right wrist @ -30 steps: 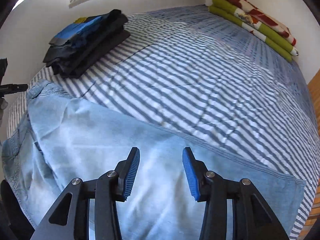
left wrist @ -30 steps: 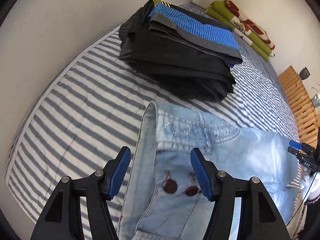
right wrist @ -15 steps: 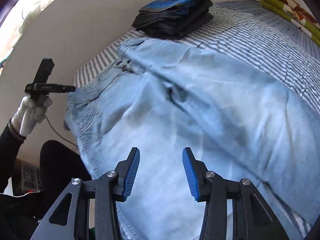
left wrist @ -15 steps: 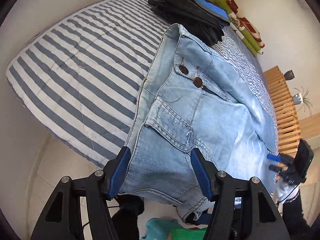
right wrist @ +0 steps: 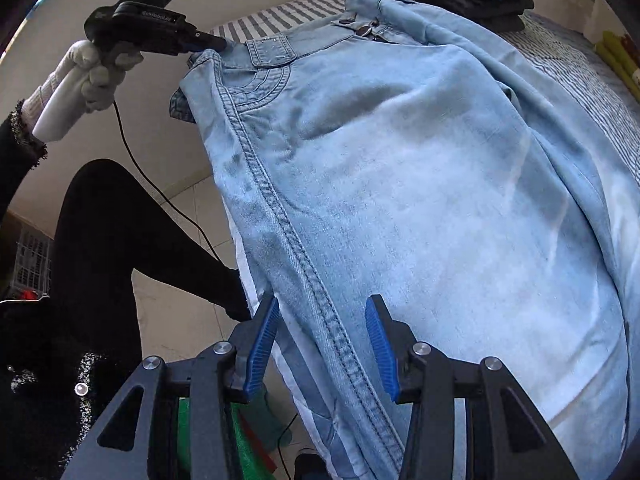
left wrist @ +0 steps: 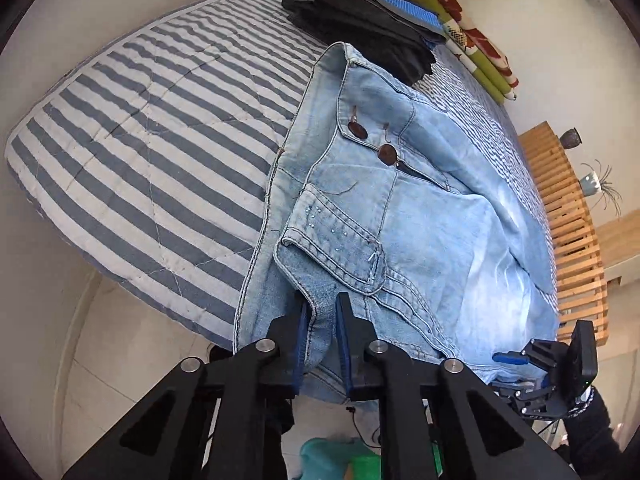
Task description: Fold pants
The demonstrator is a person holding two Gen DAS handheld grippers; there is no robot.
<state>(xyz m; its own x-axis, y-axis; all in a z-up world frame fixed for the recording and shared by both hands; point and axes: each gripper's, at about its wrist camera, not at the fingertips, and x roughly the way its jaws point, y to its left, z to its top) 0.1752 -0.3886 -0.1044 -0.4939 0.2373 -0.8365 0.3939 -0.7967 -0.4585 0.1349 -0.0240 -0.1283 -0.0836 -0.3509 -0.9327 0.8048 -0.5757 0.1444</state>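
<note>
Light blue jeans (left wrist: 420,208) lie on the striped bed, waistband end hanging over the near edge. My left gripper (left wrist: 322,320) is closing, and its blue pads pinch the waistband corner below the pocket flap. The right wrist view shows the same left gripper (right wrist: 216,44), in a gloved hand, at the corner of the jeans (right wrist: 400,160). My right gripper (right wrist: 322,344) stands open over the leg's side seam (right wrist: 304,264), which runs between its fingers untouched. In the left wrist view the right gripper (left wrist: 508,358) is small at the lower right.
A pile of folded dark clothes (left wrist: 360,12) sits at the far end of the striped mattress (left wrist: 140,140). A green and red blanket (left wrist: 476,40) lies by the wall. A slatted wooden frame (left wrist: 568,232) stands right. A person's dark leg (right wrist: 120,240) is beside the bed.
My left jaws have come together on the waistband corner. The right gripper has swung back toward the near edge of the jeans and now hangs over the side seam.
</note>
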